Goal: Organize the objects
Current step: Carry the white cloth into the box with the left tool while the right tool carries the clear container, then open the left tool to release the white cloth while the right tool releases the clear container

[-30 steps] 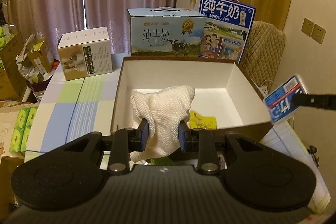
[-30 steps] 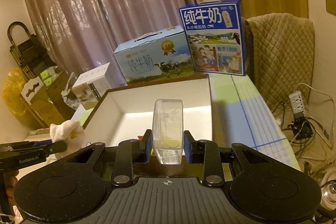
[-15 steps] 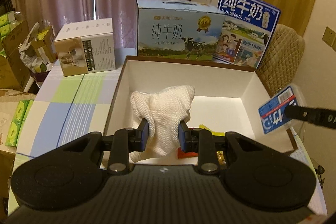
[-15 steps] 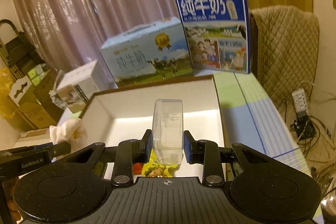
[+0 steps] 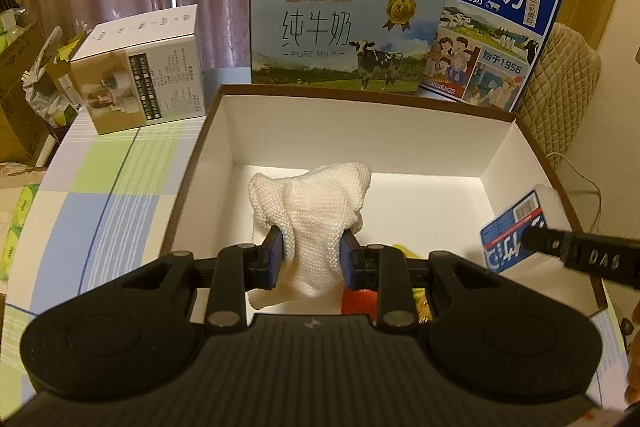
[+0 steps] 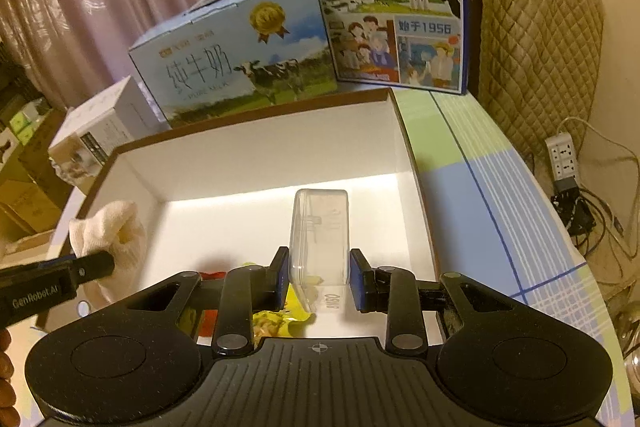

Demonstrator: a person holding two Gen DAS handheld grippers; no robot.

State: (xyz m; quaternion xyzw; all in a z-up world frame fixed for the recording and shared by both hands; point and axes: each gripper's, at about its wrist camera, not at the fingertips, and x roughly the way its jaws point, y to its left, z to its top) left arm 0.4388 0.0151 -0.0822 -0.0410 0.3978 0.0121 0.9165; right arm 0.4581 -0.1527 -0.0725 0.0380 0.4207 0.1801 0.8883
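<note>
The left claw [image 5: 310,253] holds a white knitted cloth [image 5: 316,211] between its two blue pads, and the cloth bulges above the pads and hangs down below them. The claw is over the near part of an open box [image 5: 360,131] with white inner walls and a brown rim, which stands on the desk [image 5: 120,179] with its checked cover. The right claw [image 6: 319,277] is closed on a clear plastic case [image 6: 320,227], which stands upright between the pads, also over the inside of the same box. Below this claw, on the floor of the box, lie a yellow snack packet [image 6: 280,317] and something red [image 6: 210,277] that I cannot identify. In the left wrist view the case shows a blue label with a barcode, to the right of the left claw, near the right wall of the box. Beyond both claws, behind the box, two milk cartons stand: a light blue one [image 5: 344,35] with a cow and a dark blue one [image 5: 492,43]. To the left of them is a small white box [image 5: 144,75].
</note>
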